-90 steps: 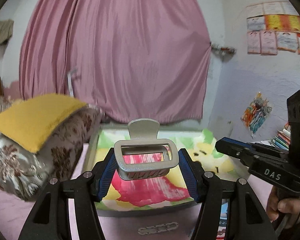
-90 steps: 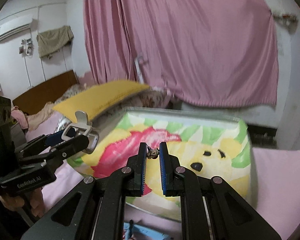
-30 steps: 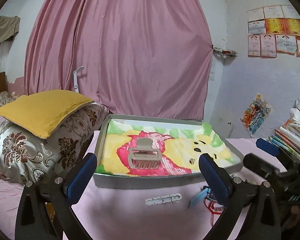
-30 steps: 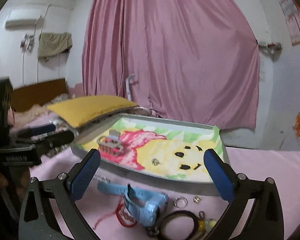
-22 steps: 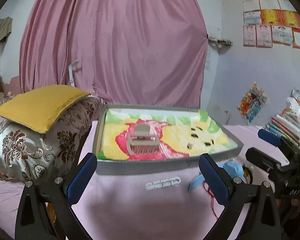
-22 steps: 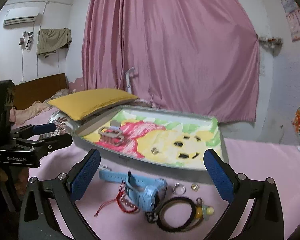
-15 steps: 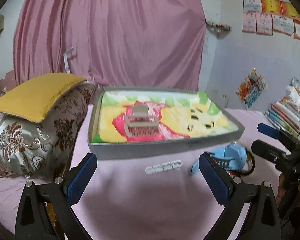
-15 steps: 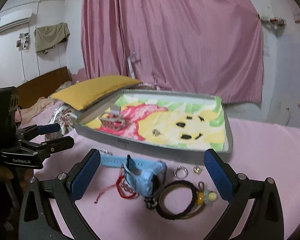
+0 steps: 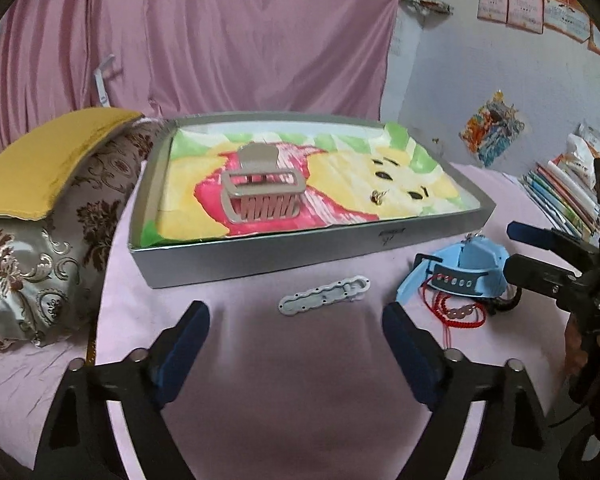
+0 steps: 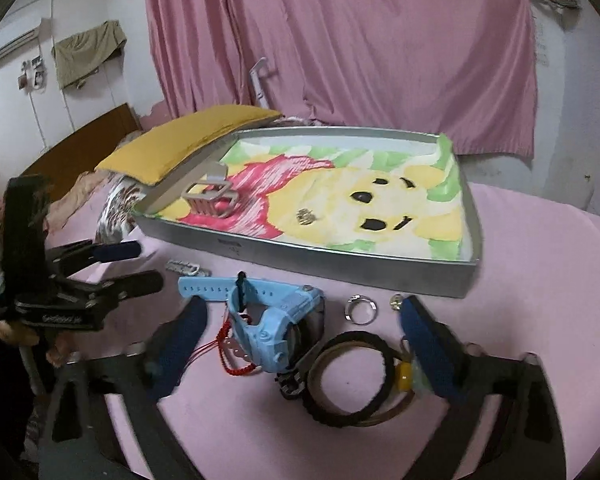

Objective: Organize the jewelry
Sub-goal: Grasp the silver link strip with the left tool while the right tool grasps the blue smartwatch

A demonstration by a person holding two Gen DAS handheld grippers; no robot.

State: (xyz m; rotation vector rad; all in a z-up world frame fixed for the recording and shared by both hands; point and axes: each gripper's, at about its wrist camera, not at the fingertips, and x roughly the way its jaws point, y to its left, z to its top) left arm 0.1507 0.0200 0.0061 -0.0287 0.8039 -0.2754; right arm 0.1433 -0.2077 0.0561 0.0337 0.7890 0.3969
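A grey tray [image 9: 260, 256] [image 10: 340, 264] lined with a cartoon-bear cloth holds a beige hair claw clip [image 9: 260, 196] [image 10: 210, 196] and a small earring [image 9: 377, 197] [image 10: 306, 216]. On the pink bedsheet in front lie a white hair clip [image 9: 324, 300] [image 10: 184, 267], a light blue watch [image 9: 460, 272] [image 10: 268, 316], a red string bracelet [image 9: 456, 316] [image 10: 228, 344], a silver ring [image 10: 361, 309], a small gold piece [image 10: 396, 301] and a black hair tie [image 10: 348, 376]. My left gripper [image 9: 296, 344] is open and empty, short of the white clip. My right gripper [image 10: 300, 340] is open and empty over the watch.
A yellow cushion [image 9: 48, 156] on a floral pillow [image 9: 32, 264] lies left of the tray. A pink curtain [image 9: 220, 40] hangs behind. Stacked books [image 9: 560, 196] sit at the right.
Both grippers let go of the claw clip and the earring, which now lie in the tray. Both have opened wide, drawn back and dropped towards the items on the sheet.
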